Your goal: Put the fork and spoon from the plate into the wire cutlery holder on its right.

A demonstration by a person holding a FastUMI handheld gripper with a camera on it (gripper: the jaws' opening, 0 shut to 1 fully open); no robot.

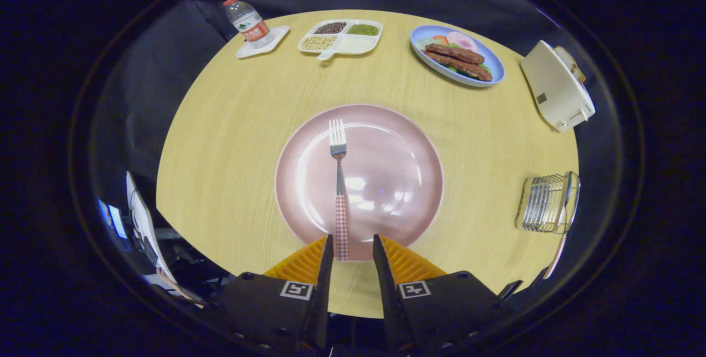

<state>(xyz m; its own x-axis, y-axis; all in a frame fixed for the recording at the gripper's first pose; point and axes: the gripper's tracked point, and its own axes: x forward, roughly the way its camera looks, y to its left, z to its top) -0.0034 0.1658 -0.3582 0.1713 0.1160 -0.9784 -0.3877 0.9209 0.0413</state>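
Your gripper (353, 249) open, holding nothing, fingers either side of fork (338, 180) handle end. Fork lies on pink plate (408, 142), frame centre. Wire cutlery holder (546, 203) at right already carries one checked handle, likely spoon. Fork left to move.

Fork (338, 180) lies on plate (408, 142), wire holder (546, 203) right.

No legible text anywhere
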